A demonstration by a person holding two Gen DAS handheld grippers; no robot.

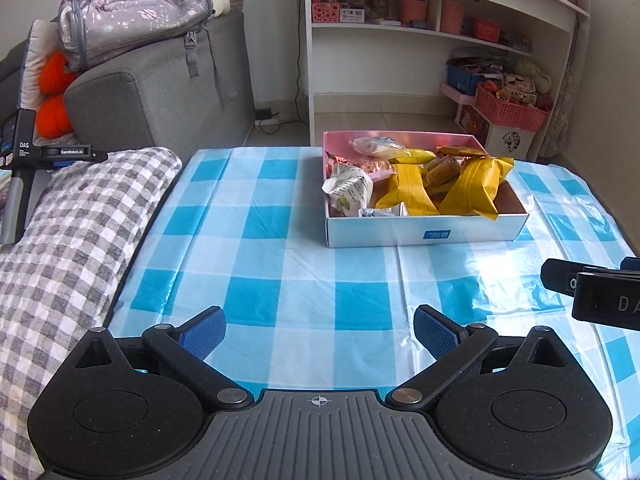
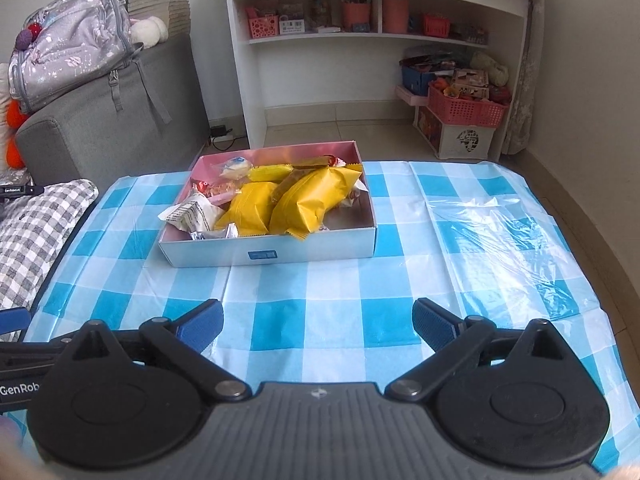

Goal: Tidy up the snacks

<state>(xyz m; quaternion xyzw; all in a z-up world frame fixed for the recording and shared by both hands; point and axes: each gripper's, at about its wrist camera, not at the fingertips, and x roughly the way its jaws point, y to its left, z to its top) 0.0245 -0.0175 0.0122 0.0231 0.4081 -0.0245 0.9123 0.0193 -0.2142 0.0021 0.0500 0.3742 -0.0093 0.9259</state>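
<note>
both ribbed-padded grippers gaping, empty, above glossy checked tablecloth, crinkly yellow packets in shallow cardboard box

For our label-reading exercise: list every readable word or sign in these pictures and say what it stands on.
"DAS": black device at the left edge.
"GenRobot.AI": that device's arm.
"DA", cut off: right tool.
"GenRob", cut off: left tool.
Blue label on the snack box: too small.
Snack wrapper print: blurred.

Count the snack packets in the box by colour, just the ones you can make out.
In the box, as far as visible:
Large yellow packets: 2
Slim yellow packet: 1
White packet with print: 1
Clear packet: 1
Small silver packet: 1
Total: 6, with more partly hidden underneath.
</note>
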